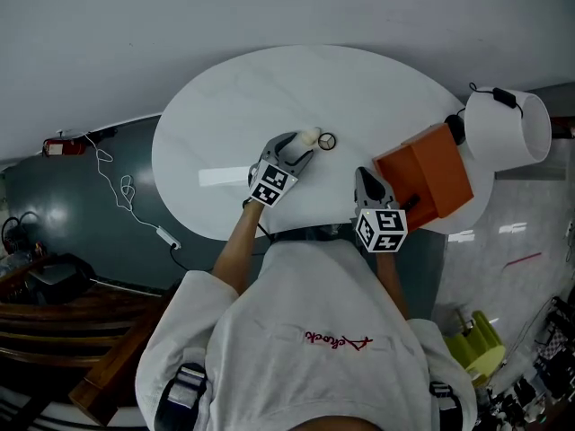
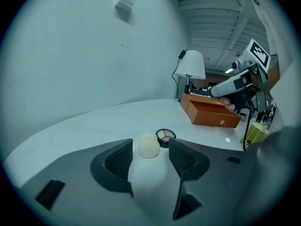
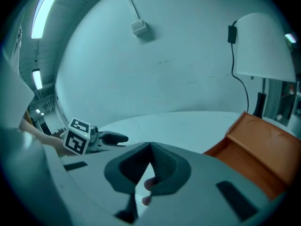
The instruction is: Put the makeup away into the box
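As your left gripper (image 2: 150, 160) lines up on the cream puff (image 2: 148, 148) on the counter (image 2: 84, 128), its fingers stand apart to straddle it; compact (image 2: 165, 135) just beyond; right gripper (image 3: 149, 166) fingers together, empty, near the orange box (image 3: 256, 147).

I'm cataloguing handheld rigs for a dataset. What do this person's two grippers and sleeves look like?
The left gripper and the right gripper match: grey bodies with dark fingers whose inner faces have a gridded texture. Each carries a white cube printed with black square markers. No cables show on either. The person wears loose white short sleeves.
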`<action>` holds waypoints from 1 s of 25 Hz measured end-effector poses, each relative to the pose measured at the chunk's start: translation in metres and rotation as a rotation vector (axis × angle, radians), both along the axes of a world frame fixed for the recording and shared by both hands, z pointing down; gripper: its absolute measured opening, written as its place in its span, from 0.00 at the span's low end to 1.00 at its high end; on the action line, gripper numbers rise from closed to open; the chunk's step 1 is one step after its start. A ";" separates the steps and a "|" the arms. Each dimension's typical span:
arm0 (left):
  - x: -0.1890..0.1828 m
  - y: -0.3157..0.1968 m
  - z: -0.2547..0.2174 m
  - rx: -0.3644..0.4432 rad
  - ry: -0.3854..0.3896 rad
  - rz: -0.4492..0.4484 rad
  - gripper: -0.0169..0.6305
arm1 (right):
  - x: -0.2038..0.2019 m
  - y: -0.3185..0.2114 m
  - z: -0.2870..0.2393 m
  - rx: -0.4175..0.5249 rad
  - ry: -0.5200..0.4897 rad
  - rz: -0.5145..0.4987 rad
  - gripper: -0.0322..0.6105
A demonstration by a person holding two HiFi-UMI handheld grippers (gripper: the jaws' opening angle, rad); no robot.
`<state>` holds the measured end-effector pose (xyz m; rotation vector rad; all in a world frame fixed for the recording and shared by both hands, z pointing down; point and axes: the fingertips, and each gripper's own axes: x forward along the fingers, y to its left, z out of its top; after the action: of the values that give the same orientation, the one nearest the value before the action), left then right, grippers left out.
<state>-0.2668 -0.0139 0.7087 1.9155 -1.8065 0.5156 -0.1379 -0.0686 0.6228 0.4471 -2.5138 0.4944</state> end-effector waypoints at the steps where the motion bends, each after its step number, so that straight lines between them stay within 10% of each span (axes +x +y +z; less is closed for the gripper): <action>1: 0.000 -0.001 0.003 -0.010 -0.002 0.007 0.37 | 0.001 0.000 0.002 -0.002 0.005 0.003 0.08; 25: -0.018 -0.017 -0.010 -0.004 -0.060 0.000 0.26 | -0.004 -0.011 0.003 -0.003 -0.010 0.037 0.08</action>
<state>-0.2851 -0.0306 0.6983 1.9159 -1.8414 0.5827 -0.1419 -0.0795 0.6262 0.4919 -2.5178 0.5157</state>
